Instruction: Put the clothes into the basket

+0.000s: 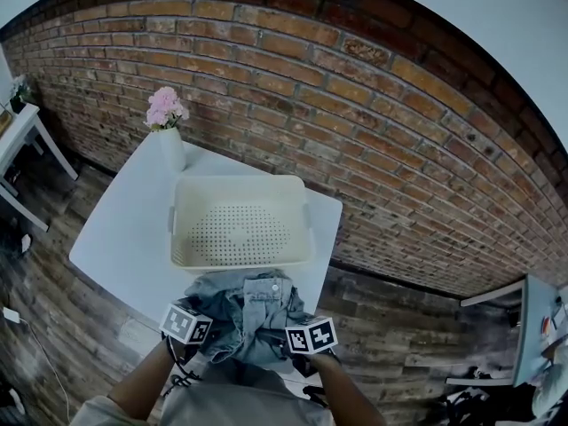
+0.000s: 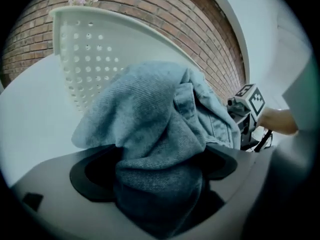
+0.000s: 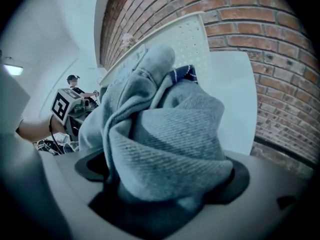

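Crumpled blue denim garment lies at the white bench's near edge, just beside the near rim of the cream perforated plastic basket. Your left hand-held gripper and right hand-held gripper both have jaws spread wide, with denim bunched between them, unclamped. Bare bench left of basket. Basket's right wall sits near the bench edge.

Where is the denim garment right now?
Head view, bottom centre: the blue denim garment lies on the near edge of the white table, in front of the cream perforated basket, bunched between the left tongs and the right tongs.
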{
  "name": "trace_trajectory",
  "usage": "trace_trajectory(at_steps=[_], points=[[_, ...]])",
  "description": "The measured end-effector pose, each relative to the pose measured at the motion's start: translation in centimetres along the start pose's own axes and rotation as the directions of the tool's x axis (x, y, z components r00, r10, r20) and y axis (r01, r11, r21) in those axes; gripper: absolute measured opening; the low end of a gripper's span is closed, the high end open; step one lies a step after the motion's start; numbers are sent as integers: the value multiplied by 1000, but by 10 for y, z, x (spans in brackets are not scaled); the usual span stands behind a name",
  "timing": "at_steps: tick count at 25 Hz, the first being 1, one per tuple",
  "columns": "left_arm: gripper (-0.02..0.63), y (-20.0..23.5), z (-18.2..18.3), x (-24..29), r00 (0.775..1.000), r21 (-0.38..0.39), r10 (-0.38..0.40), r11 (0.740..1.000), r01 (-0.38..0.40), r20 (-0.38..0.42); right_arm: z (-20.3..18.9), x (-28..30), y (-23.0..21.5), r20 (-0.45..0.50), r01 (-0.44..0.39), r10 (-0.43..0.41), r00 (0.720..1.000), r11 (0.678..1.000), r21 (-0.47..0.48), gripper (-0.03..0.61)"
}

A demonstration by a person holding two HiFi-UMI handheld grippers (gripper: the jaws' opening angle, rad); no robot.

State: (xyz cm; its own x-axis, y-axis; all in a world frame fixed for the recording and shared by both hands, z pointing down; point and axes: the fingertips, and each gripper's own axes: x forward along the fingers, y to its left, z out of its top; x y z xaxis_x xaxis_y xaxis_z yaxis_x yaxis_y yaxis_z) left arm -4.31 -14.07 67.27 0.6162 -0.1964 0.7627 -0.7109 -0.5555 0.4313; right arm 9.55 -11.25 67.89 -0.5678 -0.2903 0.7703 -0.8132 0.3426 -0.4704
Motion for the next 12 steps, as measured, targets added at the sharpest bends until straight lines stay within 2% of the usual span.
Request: trace_trajectory(at_steps=[1, 3, 4, 6, 9, 12], points=[[513, -6, 2, 2, 1000, 10, -20, 1000, 20, 3, 1, 1, 1, -3, -7, 7, 1000, 1000, -5, 538], [448, -17, 5, 5, 998, 27, -62, 998, 62, 3, 2, 2, 3, -6, -32, 32, 999, 999, -16, 533], [414, -21, 5, 5, 997, 29, -79, 996, 79, 3, 3, 2, 4, -6, -51, 51, 999, 999, -21, 523], [388, -27, 5, 5, 994, 24, -106, 994, 106, 6, 4, 0, 10, 5, -88, 88, 996, 996, -33, 486], [343, -38, 9, 0, 992, 19, -121, 993, 121, 23, 10, -8, 18, 36, -119, 120, 992, 992, -51, 448], [327, -46, 16, -9, 992, 19, -113, 994, 112, 52, 13, -15, 24, 51, -120, 122, 991, 991, -53, 432]])
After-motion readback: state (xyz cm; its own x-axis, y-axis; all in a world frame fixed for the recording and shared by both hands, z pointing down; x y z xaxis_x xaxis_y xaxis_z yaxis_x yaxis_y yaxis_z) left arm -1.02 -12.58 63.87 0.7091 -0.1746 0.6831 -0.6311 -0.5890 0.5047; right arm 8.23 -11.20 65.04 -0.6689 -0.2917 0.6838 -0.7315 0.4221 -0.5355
